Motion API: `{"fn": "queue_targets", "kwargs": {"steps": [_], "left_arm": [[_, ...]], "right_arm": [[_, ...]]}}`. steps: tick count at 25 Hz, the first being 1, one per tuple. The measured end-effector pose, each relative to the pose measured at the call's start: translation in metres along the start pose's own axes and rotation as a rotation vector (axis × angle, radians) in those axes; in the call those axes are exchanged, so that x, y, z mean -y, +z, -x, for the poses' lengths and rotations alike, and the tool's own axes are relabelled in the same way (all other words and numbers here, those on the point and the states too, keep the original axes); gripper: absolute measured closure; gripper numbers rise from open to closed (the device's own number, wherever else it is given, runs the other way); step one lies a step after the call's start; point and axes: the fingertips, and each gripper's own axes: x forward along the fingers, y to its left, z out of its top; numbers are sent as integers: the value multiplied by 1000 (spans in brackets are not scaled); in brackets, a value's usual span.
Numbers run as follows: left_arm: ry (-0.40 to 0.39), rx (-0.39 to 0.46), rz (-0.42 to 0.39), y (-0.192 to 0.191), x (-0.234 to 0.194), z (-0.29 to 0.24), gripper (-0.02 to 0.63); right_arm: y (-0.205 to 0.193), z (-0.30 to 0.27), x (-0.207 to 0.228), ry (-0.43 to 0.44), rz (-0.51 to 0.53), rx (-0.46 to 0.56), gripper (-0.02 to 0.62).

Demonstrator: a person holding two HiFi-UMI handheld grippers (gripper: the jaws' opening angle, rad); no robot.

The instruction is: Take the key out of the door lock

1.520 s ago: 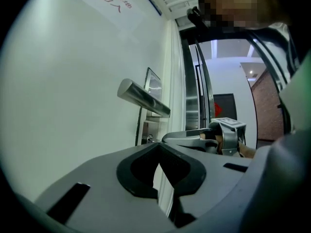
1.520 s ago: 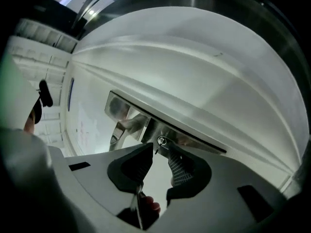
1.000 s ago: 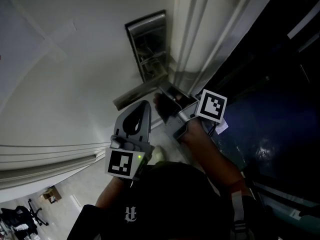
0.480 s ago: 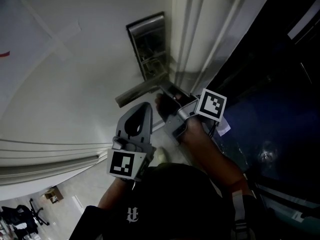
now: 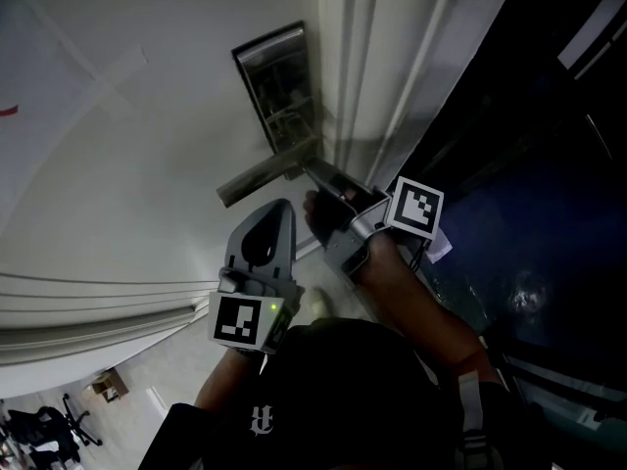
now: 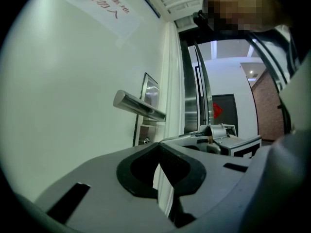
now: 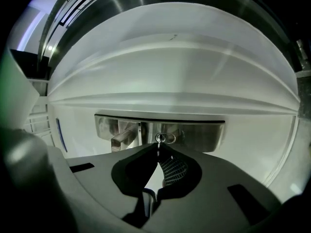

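Key [image 7: 159,139] sitting in the door plate [image 7: 204,135], right claw [image 7: 158,148] pinching it.
Head view: the right claw is reaching to the door [image 5: 118,164] just under the handle [image 5: 260,174], at the lower end of the steel plate, and is hiding the key from this angle; the left claw [image 5: 281,210] is hovering near, below the handle and apart from the door. Left gripper view: the left claw's jaws are meeting at their tips with nothing between them, pointing up toward the handle and plate. Right gripper view: the right claw's jaws are pressing together on the key's head, which is showing edge-on at their tips; the key is standing in the plate, a small ring [image 7: 168,139] is hanging just beside it, and the handle is lying to its left.
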Motion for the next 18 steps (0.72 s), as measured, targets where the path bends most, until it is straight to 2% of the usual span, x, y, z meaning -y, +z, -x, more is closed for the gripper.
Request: {"fn": "queue_targets", "kwargs": {"steps": [11,18], "left_arm": [[-11,2,-6,1,23,5,598],[-18,8,-10,3,50,16,598]], "right_arm": [[-5,31,7,-15,30,-12,575],[-10,61,-1,9,45,-14,575]]}}
